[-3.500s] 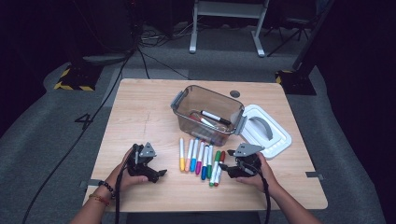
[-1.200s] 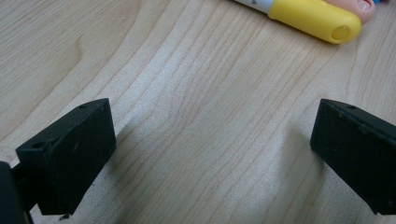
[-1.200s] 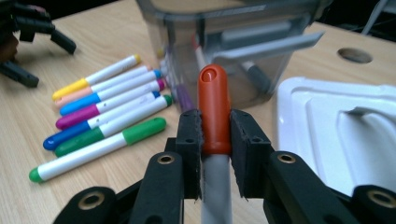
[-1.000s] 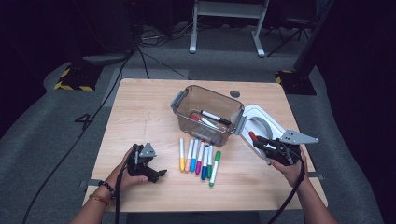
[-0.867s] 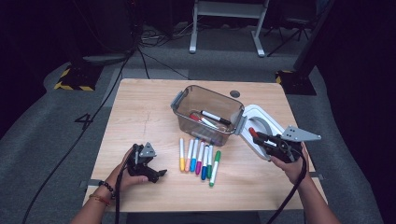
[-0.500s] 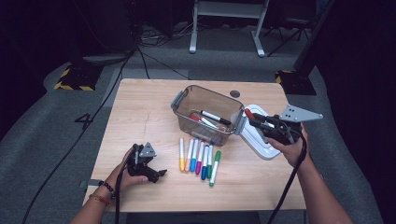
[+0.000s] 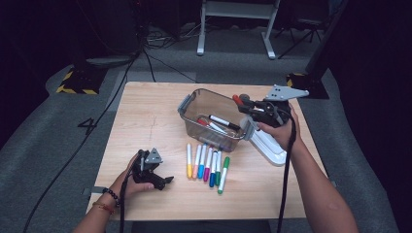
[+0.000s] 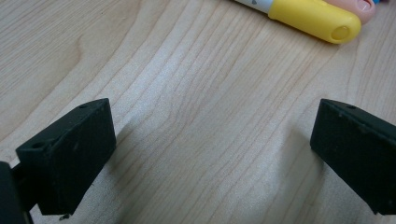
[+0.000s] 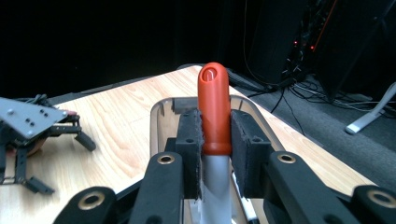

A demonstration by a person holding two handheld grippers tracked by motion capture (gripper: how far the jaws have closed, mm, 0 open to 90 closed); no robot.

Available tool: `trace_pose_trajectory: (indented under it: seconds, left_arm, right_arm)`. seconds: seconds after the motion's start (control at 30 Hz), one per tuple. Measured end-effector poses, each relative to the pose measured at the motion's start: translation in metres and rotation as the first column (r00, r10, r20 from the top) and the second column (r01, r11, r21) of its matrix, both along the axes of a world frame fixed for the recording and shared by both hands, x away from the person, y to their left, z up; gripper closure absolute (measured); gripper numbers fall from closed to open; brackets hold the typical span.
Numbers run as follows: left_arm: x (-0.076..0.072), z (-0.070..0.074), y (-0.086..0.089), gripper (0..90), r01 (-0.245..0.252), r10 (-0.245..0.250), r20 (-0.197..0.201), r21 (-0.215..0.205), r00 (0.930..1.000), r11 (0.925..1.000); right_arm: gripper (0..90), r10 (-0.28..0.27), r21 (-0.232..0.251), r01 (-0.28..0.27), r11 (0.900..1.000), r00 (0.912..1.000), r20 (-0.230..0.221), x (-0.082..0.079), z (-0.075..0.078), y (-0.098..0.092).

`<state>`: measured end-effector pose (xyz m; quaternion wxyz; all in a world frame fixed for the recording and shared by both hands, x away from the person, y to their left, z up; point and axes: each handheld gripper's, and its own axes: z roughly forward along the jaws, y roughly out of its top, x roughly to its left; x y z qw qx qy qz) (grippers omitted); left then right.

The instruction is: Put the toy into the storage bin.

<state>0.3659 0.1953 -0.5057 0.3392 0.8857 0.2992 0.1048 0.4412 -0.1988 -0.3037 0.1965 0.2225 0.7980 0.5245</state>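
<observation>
Dark floor and trailing cables are seen around the wooden table, where pens are being gathered into a clear plastic box. What has changed is plain from a second earlier: the right gripper, then low beside the white lid at the table's right edge, has been lifted and carried across to the box's far right corner. An orange pen is clamped between its black jaws, cap forward, and is now held above the box's rim. The step is judged to be nearly done: only the release over the opening appears to be left.

Open air is found ahead of and below the raised gripper, with the box wall just beneath the pen and the lid just behind the hand. Care is likely called for so the pen clears that rim rather than striking it.

Nearer the person, the left gripper is rested on the wood with its jaws wide apart and nothing between them. A row of six pens lies just to its right, the yellow pen closest, with bare table on its other sides.
</observation>
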Motion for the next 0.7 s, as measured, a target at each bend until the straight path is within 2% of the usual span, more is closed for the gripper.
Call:
trace_pose_trajectory:
  seconds: [0.07, 0.17, 0.27, 0.43, 0.7]
  left_arm:
    - [0.0, 0.0, 0.0, 0.6, 0.0, 0.0, 0.0, 0.0, 1.0, 1.0]
    - [0.0, 0.0, 0.0, 0.6, 0.0, 0.0, 0.0, 0.0, 1.0, 1.0]
    - [0.0, 0.0, 0.0, 0.5, -0.002, 0.002, 0.0, 0.001, 1.0, 1.0]
    - [0.0, 0.0, 0.0, 0.5, -0.001, 0.001, 0.0, 0.001, 1.0, 1.0]
    - [0.0, 0.0, 0.0, 0.6, -0.001, 0.001, 0.0, 0.0, 1.0, 1.0]
  right_arm:
    - [74.6, 0.026, 0.019, -0.025, 0.999, 0.9993, -0.026, 0.008, 0.001, 0.007]
    - [74.6, 0.035, 0.028, -0.034, 0.999, 0.9983, -0.047, 0.021, 0.002, 0.017]
    - [74.6, 0.035, -0.005, -0.035, 0.999, 0.9977, -0.058, 0.031, -0.001, 0.028]
    - [74.6, 0.038, -0.083, -0.045, 0.996, 0.9961, -0.079, 0.043, -0.013, 0.047]
    - [74.6, 0.034, -0.157, -0.054, 0.986, 0.991, -0.13, 0.06, -0.036, 0.067]
